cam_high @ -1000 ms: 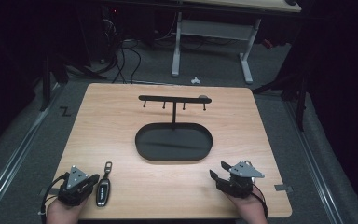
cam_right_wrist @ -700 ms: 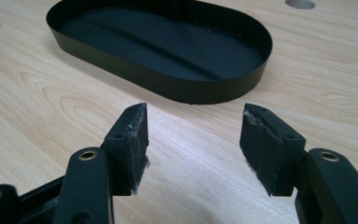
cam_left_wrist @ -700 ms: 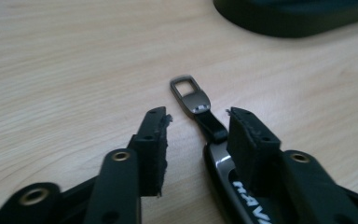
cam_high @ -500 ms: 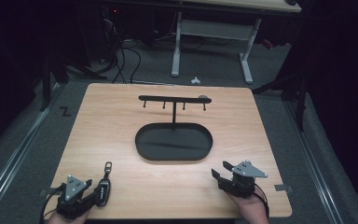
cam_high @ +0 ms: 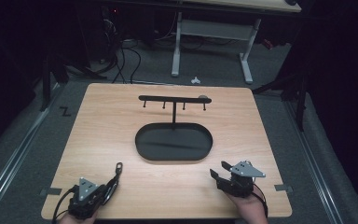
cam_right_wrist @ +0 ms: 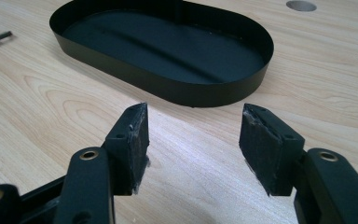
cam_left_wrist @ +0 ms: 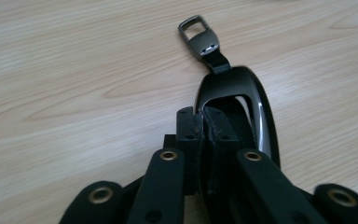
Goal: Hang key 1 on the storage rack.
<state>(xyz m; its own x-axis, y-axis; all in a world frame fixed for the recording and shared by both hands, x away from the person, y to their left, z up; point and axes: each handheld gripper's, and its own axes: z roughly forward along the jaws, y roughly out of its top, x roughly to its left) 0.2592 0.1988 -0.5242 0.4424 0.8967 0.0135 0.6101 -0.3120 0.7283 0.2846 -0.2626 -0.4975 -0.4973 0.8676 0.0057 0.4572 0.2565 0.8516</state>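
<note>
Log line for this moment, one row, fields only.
left tool: shut on black glossy key fob, near table edge | right tool: open, holding nothing | black oval metal tray: holds nothing

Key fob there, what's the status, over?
Left gripper shut on key fob, flat on table. Right gripper open, empty. Tray ahead, nothing between.

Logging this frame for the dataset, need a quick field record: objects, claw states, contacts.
table: light wood tabletop
stand: black oval tray with a post and hook bar, hooks bare
key fob: black, metal loop end, lying near the left front edge
left claw: shut on the key fob's rim
right claw: open, holding nothing, facing the tray
</note>
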